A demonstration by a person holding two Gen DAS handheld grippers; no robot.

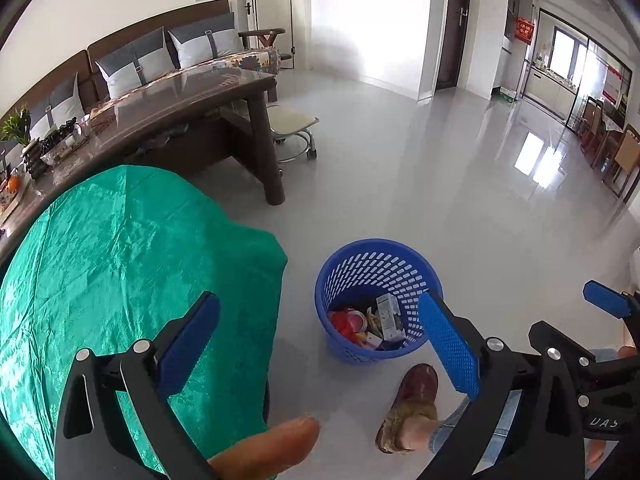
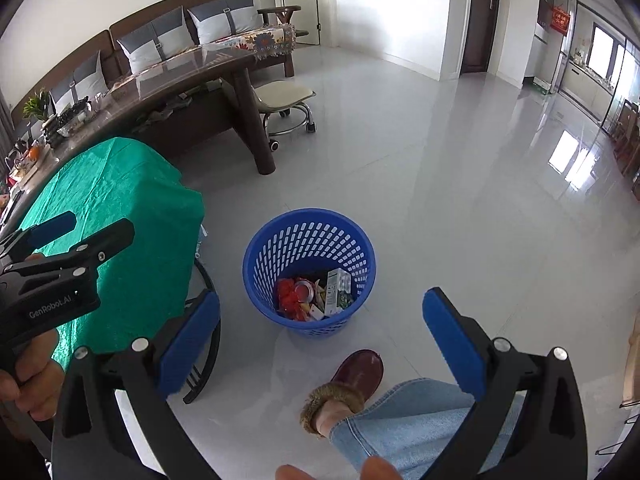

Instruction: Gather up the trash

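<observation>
A blue perforated trash basket (image 1: 378, 268) stands on the grey floor; it also shows in the right wrist view (image 2: 310, 236). Inside lie a white carton (image 1: 390, 316), red wrappers (image 1: 344, 324) and other scraps. My left gripper (image 1: 320, 340) is open and empty, held above the floor between the green-covered table (image 1: 120, 260) and the basket. My right gripper (image 2: 320, 340) is open and empty, above the floor just in front of the basket. The left gripper also shows at the left edge of the right wrist view (image 2: 80, 228), over the green cloth (image 2: 116, 200).
A long dark wooden table (image 1: 180, 100) with a rolling stool (image 1: 294, 128) beside it stands behind, and a sofa with cushions (image 1: 152, 56) along the wall. The person's slippered foot (image 2: 352, 380) and jeans leg are right in front of the basket. Wide grey floor (image 1: 460, 180) lies to the right.
</observation>
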